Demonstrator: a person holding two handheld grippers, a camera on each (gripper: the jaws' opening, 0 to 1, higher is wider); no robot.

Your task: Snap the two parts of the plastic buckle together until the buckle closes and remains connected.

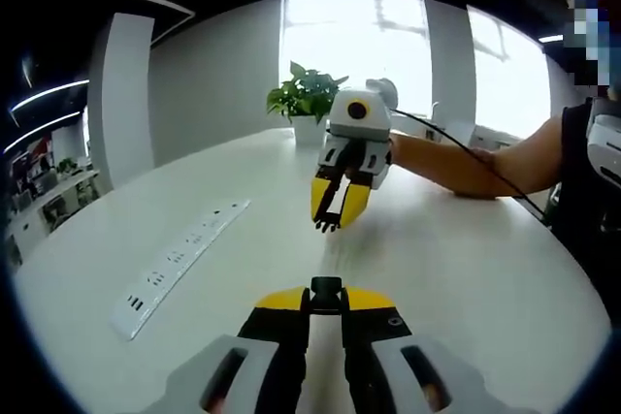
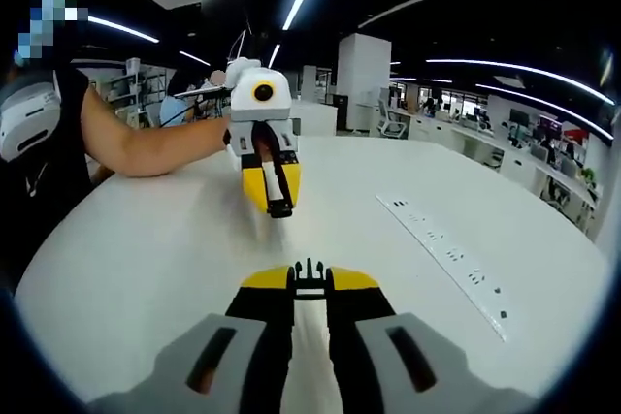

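Socket half (image 1: 326, 293): a small black piece pinched at the tips of the left gripper (image 1: 326, 300), its open end facing forward; in the right gripper view it shows as the dark part (image 2: 279, 207) at the tip of the other tool.
Pronged half (image 2: 309, 273): clamped in the right gripper (image 2: 309, 283) with its prongs pointing away from the jaws; in the left gripper view it is the black bit (image 1: 330, 223) hanging below the yellow jaw tips.
Grip: both tools are clenched, each on its own half — neither is released.
Why held so: the two halves face each other across the table (image 1: 466, 278), apart and raised above it, which reads as lining up for a straight push together. The halves are not yet joined.
Alignment: in the left gripper view the right gripper (image 1: 341, 199) sits slightly tilted, so the prongs probably need squaring first.
Surroundings: a long white power strip (image 1: 175, 261) lies to one side, well clear; a potted plant (image 1: 306, 94) stands at the far edge.
In the way: nothing between the halves — only bare tabletop below.
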